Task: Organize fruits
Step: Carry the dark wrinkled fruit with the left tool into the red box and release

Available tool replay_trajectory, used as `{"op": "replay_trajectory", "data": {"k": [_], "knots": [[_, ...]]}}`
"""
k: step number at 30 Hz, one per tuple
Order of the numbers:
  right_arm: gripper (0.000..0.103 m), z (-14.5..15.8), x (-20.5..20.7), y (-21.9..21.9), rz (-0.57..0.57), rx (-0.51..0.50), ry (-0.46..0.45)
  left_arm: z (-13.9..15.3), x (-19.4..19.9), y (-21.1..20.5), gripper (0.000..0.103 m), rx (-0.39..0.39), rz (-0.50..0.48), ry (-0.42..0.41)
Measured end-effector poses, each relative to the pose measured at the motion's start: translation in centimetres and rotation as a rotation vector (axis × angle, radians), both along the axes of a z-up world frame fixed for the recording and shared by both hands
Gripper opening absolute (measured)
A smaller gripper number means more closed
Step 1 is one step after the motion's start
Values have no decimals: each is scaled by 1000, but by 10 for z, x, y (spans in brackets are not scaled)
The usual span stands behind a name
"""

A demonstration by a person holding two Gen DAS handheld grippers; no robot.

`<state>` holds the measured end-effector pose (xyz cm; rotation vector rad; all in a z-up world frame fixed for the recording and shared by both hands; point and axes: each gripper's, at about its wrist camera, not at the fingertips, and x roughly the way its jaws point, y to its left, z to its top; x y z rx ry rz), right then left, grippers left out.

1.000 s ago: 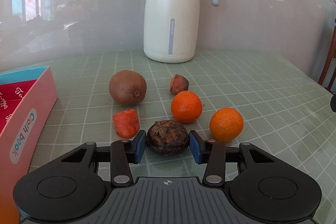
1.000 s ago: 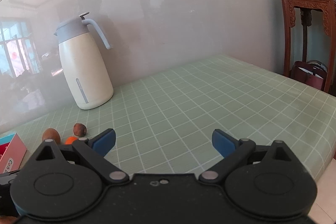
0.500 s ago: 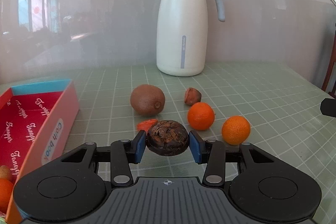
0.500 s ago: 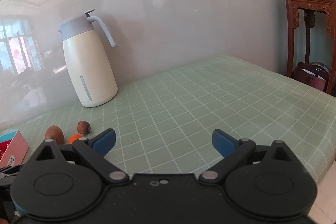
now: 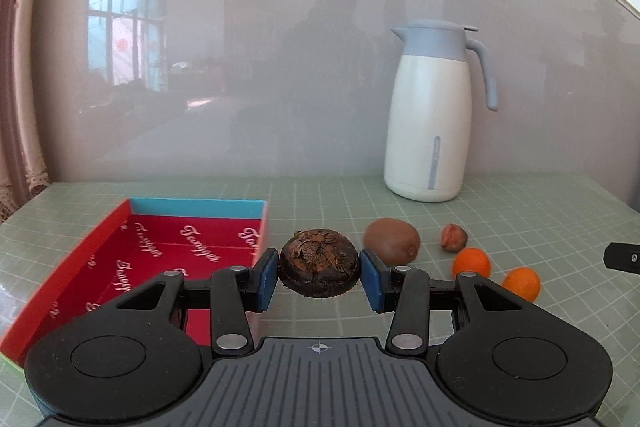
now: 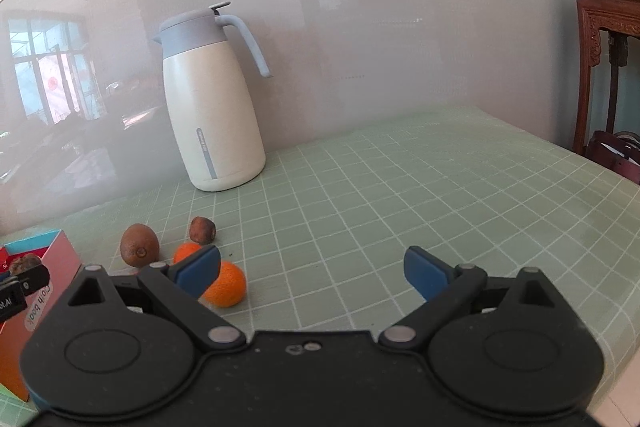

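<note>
My left gripper is shut on a dark brown, rough-skinned round fruit and holds it above the table, just right of an open red box. A kiwi, a small reddish-brown fruit and two oranges lie on the table to the right. My right gripper is open and empty above the table; the near orange, the kiwi and the small fruit lie to its left. The held fruit shows at the far left.
A white thermos jug with a grey-blue lid stands at the back by the wall, also in the right wrist view. The green checked tablecloth covers the table. A wooden stand is beyond the table's right edge.
My left gripper has lifted the dark fruit off the table and moved left toward the red box. My right gripper has shifted left, bringing the fruits closer into its view.
</note>
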<state>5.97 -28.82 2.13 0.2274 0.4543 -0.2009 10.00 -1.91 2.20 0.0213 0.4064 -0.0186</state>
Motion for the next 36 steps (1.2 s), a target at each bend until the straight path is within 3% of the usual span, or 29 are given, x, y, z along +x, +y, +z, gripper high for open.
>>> {"op": "replay_trajectory", "data": {"k": [9,17,23,30,36], "knots": [[99,1,9,26,44,-18,3,-7,4,64,44,-34,157,56],[99,2,14,44,78,-26,7,-28,17,103,44,-125,260,165],[99,2,14,50,84,-33,10,-34,22,110,45,-148,273,206],[99,0,16,49,76,-43,18,-30,18,123,45,-261,285,204],[99,-1,16,45,65,-42,25,-5,0,125,48,-200,283,125]]}}
